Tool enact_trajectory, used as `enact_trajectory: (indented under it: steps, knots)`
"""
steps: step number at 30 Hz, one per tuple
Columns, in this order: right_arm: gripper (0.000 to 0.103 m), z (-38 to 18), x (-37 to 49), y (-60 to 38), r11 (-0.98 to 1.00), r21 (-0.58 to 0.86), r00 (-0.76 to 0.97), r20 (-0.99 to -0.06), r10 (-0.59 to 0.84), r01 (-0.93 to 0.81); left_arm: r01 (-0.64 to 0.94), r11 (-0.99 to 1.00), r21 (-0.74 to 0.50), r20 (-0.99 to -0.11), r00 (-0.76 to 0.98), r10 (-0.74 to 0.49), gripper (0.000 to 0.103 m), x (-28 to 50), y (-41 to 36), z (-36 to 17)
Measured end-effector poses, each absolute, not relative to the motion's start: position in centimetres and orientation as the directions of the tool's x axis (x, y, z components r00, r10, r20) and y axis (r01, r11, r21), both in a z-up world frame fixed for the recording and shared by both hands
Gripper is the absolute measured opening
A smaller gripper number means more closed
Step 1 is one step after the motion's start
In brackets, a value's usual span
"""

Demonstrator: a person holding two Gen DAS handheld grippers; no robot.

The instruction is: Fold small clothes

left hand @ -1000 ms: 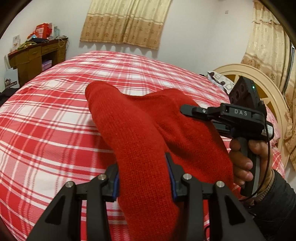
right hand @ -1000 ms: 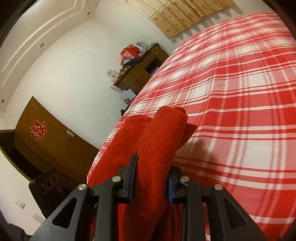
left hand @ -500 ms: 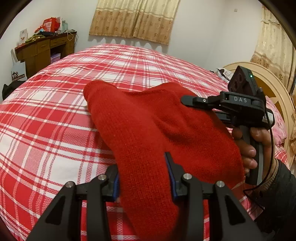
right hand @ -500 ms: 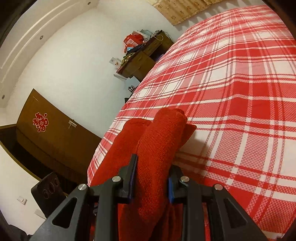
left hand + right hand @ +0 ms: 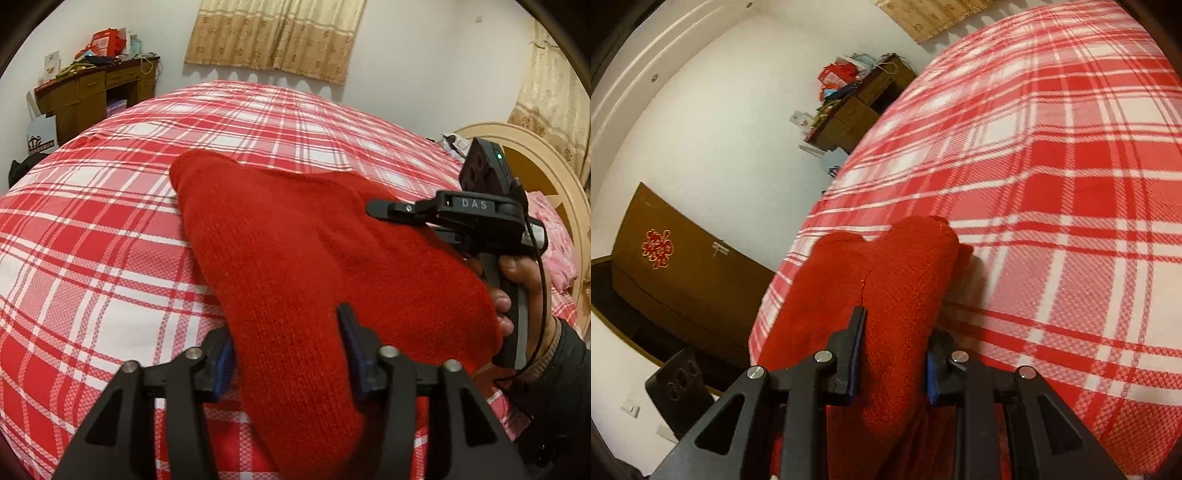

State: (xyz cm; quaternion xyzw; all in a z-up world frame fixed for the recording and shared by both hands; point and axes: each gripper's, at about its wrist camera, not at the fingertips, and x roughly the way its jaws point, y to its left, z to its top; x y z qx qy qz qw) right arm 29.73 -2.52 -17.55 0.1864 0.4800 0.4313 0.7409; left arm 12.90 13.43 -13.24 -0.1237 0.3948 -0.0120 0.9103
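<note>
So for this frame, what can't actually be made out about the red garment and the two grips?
- Garment type: the red knit garment is bunched in both views, and its near end runs off the bottom edge.
- Left gripper: jaws opening, knit between them; the cloth bulging over the pads hides whether they touch it.
- Right gripper: shut on a thick fold; layers underneath hidden.
- Plaid bedspread: motion-blurred in the right wrist view.
- Desk clutter: too small.

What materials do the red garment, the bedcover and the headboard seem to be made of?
Garment: knitted yarn, probably wool or acrylic, matte and fuzzy; fine vertical stitch rows show.
Bedcover: woven cloth, likely cotton or a blend, matte; the red and white check has a fine woven grain.
Headboard: seems to be painted or lacquered wood, cream with a slight sheen; the smooth curved frame suggests it.
</note>
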Motion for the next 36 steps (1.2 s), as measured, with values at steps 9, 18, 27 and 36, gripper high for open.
enact_trajectory:
  steps: [9, 18, 27, 36]
  knots:
    - [0.045, -13.1, 25.9, -4.2, 0.577, 0.614, 0.298, -0.502, 0.812, -0.538, -0.095, 0.986, -0.139, -0.67, 0.742, -0.023, 0.08, 11.4, 13.2, -10.5]
    - [0.053, -12.5, 19.1, -3.0, 0.422, 0.611, 0.149, -0.446, 0.883, -0.67, -0.174, 0.979, -0.111, -0.694, 0.718, 0.049, 0.087, 11.8, 15.0, -12.6]
    - [0.051, -15.0, 20.8, -5.1, 0.455, 0.71, 0.166, -0.44, 0.883, -0.537, -0.21, 0.97, -0.125, -0.703, 0.708, 0.063, 0.1, 10.7, 14.9, -13.3]
    - [0.063, -7.9, 14.5, -5.7, 0.752, 0.313, 0.586, -0.481, 0.653, -0.581, -0.202, 0.973, -0.113, -0.61, 0.787, 0.093, 0.1, 8.6, 14.3, -7.8]
